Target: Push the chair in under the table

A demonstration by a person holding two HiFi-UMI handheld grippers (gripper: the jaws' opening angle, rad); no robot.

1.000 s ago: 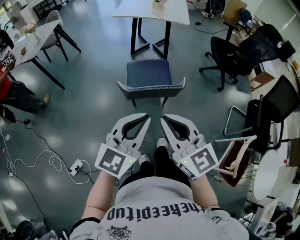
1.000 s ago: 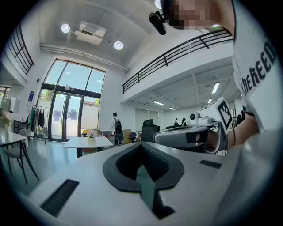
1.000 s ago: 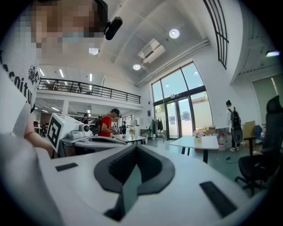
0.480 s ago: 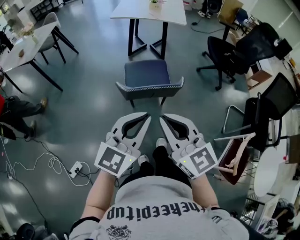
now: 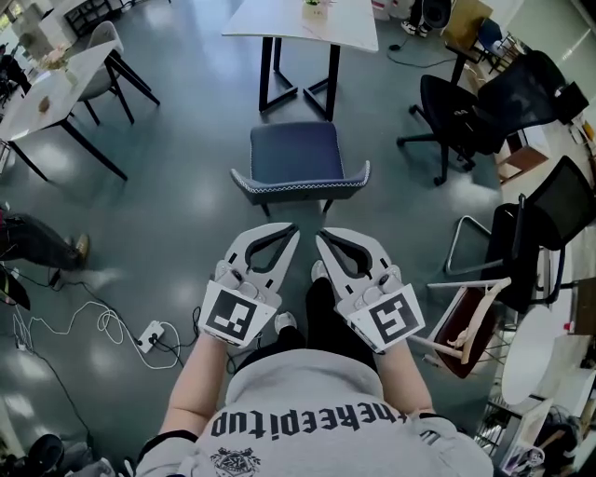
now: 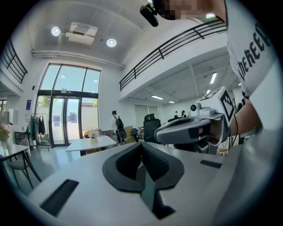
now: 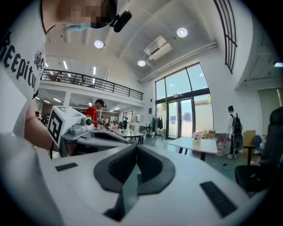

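Observation:
In the head view a blue-seated chair [image 5: 298,160] with a grey curved backrest stands pulled out in front of a white table [image 5: 300,22] on black legs. My left gripper [image 5: 291,228] and right gripper [image 5: 321,235] hover side by side a short way nearer than the backrest, touching nothing. Both are shut and empty, jaw tips together. In the left gripper view the left gripper [image 6: 142,144] points level at the white table [image 6: 91,143]. The right gripper [image 7: 135,146] likewise faces the table [image 7: 194,143] in its own view. The chair is hidden in both gripper views.
Black office chairs [image 5: 466,102] stand to the right, with a folded wooden frame [image 5: 468,317] nearer me. Another white table [image 5: 51,88] with a chair is at far left. A power strip and white cable [image 5: 149,333] lie on the floor at lower left. A seated person's legs [image 5: 42,240] show at left.
Both grippers have shifted slightly forward and down, staying shut. The view drifted a little; the person at left moved further out of frame.

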